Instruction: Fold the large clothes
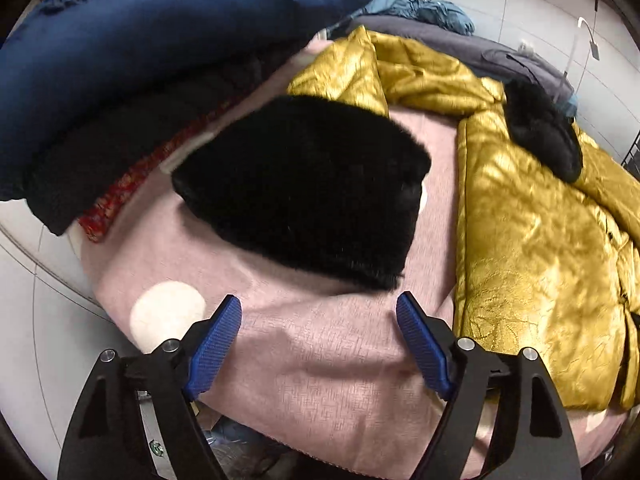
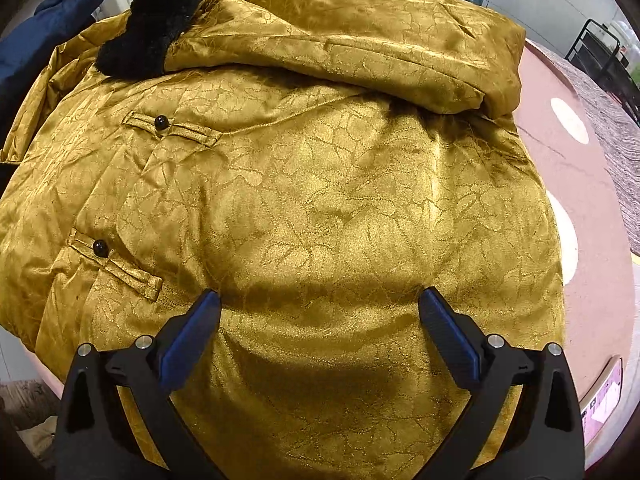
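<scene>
A large gold brocade jacket point(image 2: 320, 208) lies spread on a pink cloth-covered table point(image 2: 560, 168). It has a black fur collar point(image 2: 148, 28) and black buttons point(image 2: 161, 122); one sleeve point(image 2: 352, 52) is folded across its top. My right gripper point(image 2: 320, 300) is open just above the jacket's lower body, holding nothing. In the left wrist view the jacket point(image 1: 532, 240) lies to the right, its fur cuff point(image 1: 312, 184) resting on the pink table point(image 1: 320, 360). My left gripper point(image 1: 319, 306) is open and empty, just short of the cuff.
A stack of folded clothes, dark blue point(image 1: 140, 52) on top with black and red below, stands at the table's left. Grey and teal garments point(image 1: 440, 32) lie at the back. A black wire rack point(image 2: 604, 56) stands to the far right.
</scene>
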Tool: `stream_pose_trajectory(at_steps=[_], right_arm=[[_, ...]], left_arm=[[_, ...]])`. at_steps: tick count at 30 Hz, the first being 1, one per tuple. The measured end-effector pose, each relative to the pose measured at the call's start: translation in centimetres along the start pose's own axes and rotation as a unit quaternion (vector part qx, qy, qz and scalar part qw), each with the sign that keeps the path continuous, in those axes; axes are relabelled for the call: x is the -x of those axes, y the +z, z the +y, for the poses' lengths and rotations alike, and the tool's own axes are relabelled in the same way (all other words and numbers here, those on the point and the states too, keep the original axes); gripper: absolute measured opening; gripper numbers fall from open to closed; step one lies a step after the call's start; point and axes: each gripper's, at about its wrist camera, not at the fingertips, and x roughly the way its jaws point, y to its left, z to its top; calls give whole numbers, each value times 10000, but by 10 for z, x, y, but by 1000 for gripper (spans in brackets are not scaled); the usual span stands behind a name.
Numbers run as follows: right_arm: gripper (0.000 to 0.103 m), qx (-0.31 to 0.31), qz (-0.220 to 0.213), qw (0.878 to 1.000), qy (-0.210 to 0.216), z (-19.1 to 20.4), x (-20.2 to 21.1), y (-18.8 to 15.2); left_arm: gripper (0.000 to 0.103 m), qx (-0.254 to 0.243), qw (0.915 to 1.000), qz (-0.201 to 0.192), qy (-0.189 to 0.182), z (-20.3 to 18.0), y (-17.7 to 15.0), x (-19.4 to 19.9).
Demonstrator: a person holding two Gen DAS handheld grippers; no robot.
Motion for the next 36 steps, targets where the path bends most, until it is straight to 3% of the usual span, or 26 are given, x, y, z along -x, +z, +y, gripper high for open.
stream_pose_trajectory(at_steps=[3,7,9,12,14,18,22,26,30,33,36], right_arm=[[97,-32,-24,10000,-9,0,-1,0],[97,-30,-50,10000,-14,1,-6,4],[97,-29,-64,10000,-4,0,-6,3],[97,-22,-99,9999,1,-1,-5,1],[97,-20,-122,9999,2,-2,-4,-1],[97,-18,-126,9999,10,-2,-3,-3],[98,-7,-148,9999,43,-5,-2,-5],[97,-14,-165,9999,46,-7,0,-5],[97,-21,-194,9998,61,-9,1,-5],[98,-5,-183,9998,85,-9,1,-4],[98,17,-159,9998,116,-11,1,-2]], left_arm=[[76,-72,10000,62,8,0,2,-13],[67,8,9998,169,46,1,11,-28],[57,-78,9998,155,33,-2,16,-31],[29,-292,9994,156,55,-9,23,-31],[3,-550,9981,198,202,-17,27,-32],[0,-572,9981,178,141,-18,41,-24],[0,-24,9993,-55,-371,-6,66,2],[0,6,9930,-528,-1061,-18,98,43],[0,-332,9754,-986,-1944,-62,135,88],[0,-547,9568,-1294,-2545,-103,166,118],[0,-1028,9443,-1686,-2631,-161,192,143]])
